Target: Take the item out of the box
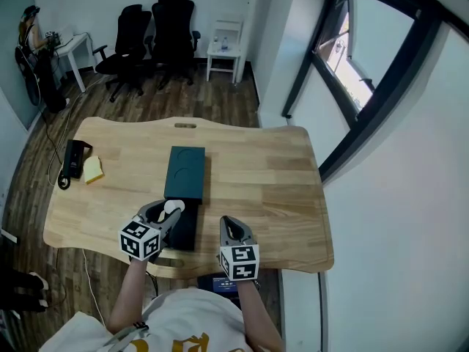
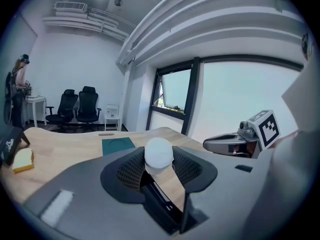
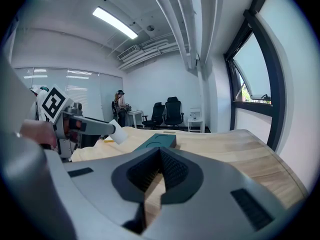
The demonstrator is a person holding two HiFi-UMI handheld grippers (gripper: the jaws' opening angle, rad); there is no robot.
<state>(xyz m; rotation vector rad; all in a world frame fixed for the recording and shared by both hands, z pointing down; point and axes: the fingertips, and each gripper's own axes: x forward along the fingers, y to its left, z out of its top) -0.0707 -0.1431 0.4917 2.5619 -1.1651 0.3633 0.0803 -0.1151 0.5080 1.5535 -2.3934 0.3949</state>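
Observation:
A dark teal box lid lies in the middle of the wooden table, with the darker box base just in front of it. My left gripper hovers over the base, shut on a small rounded white item. That white item sits between the jaw tips, above the wood, with the teal lid beyond it. My right gripper is to the right of the base near the table's front edge, shut and holding nothing. From the right gripper view, the white item and teal lid show ahead to the left.
A black device and a yellow sponge lie at the table's left end. Black office chairs and a white side table stand behind the table. A person is at the far left. A window wall runs along the right.

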